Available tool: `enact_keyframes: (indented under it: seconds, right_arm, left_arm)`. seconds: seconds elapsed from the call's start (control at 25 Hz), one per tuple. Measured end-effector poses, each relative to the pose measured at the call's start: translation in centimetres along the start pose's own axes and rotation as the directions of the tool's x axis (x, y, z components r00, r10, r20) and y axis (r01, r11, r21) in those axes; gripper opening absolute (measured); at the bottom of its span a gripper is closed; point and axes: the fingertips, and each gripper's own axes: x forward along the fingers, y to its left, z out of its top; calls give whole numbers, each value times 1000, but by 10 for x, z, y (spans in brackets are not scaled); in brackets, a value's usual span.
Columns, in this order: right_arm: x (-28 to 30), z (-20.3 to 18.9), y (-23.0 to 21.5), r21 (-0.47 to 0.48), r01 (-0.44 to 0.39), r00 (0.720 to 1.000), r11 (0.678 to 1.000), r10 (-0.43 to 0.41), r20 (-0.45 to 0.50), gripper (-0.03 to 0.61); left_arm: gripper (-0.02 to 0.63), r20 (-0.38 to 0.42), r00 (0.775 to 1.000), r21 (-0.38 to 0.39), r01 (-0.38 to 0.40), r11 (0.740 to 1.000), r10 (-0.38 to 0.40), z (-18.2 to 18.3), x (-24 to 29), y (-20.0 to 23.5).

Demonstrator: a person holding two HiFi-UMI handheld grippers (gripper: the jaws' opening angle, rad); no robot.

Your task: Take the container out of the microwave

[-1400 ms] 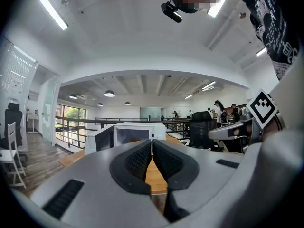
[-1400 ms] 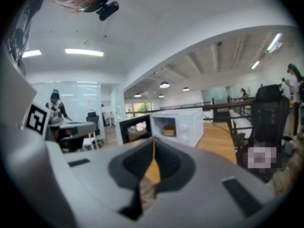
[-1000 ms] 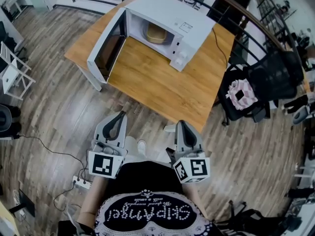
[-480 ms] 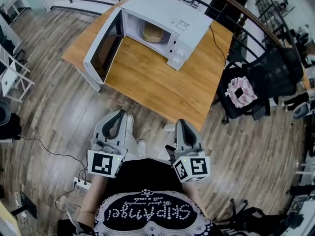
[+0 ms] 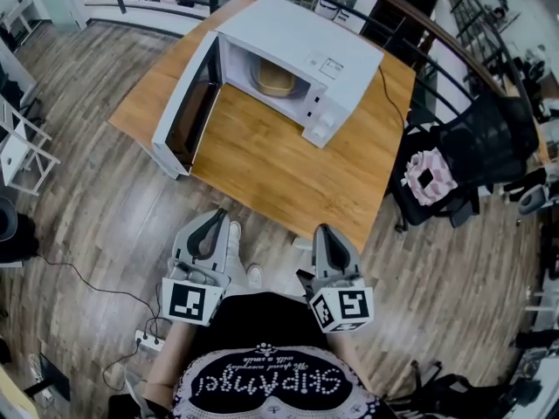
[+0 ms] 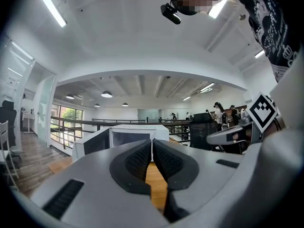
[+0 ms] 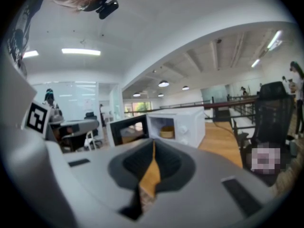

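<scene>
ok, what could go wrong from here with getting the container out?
1. Both the left gripper and the right gripper are shut and short of the table. Reaching in like that would likely shove the container deeper rather than grip it.
2. The door stands open on the left of the microwave, so the left gripper could clip it on the way in.

The head view looks steeply down from high above the wooden desk (image 5: 279, 164), with the open white box-shaped microwave (image 5: 297, 37) far off at twelve o'clock. Both gripper views sit low, facing about level along their grey fingers (image 6: 137, 160) toward that same microwave, at mid-distance.
</scene>
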Motion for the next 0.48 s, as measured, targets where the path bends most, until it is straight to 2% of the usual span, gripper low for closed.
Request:
enact_keyframes:
  seconds: [0.48]
  right_arm:
    - [88,27,-2,9,39,999,999,-39,-10,34]
  left_arm:
    - [35,-29,998,-14,59,998,-59,5,66,64]
